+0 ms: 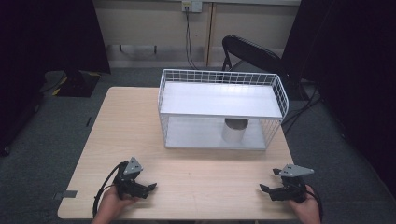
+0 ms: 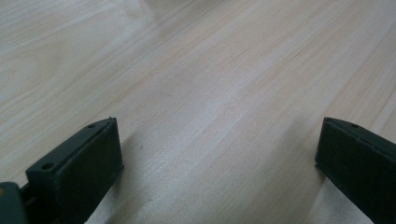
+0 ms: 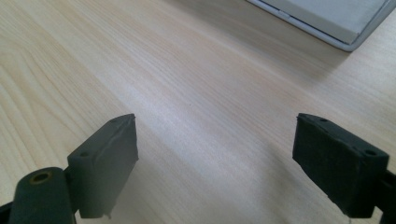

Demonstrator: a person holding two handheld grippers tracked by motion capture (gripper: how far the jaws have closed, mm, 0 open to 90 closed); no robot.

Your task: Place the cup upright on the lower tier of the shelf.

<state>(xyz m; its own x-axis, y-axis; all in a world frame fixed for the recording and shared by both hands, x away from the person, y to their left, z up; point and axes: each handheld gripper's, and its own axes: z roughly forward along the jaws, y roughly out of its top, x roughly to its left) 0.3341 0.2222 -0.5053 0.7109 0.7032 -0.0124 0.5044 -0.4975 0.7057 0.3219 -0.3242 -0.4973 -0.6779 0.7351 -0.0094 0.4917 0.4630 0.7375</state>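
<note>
A white two-tier wire rack [image 1: 222,109] stands on the far half of the light wooden table [image 1: 187,163]. On its lower shelf sits a grey cylindrical cup [image 1: 234,130]. My left gripper [image 1: 150,187] rests near the table's front left, held by a hand, open with nothing between its jaws [image 2: 219,154]. My right gripper [image 1: 267,182] rests at the front right, also open and empty [image 3: 215,149]. In the right gripper view a corner of the rack's base [image 3: 327,23] shows at the top right.
A black folding chair [image 1: 252,51] stands behind the rack. Dark curtains hang at both sides, and a cable runs down the back wall. Bare tabletop lies between the two grippers and in front of the rack.
</note>
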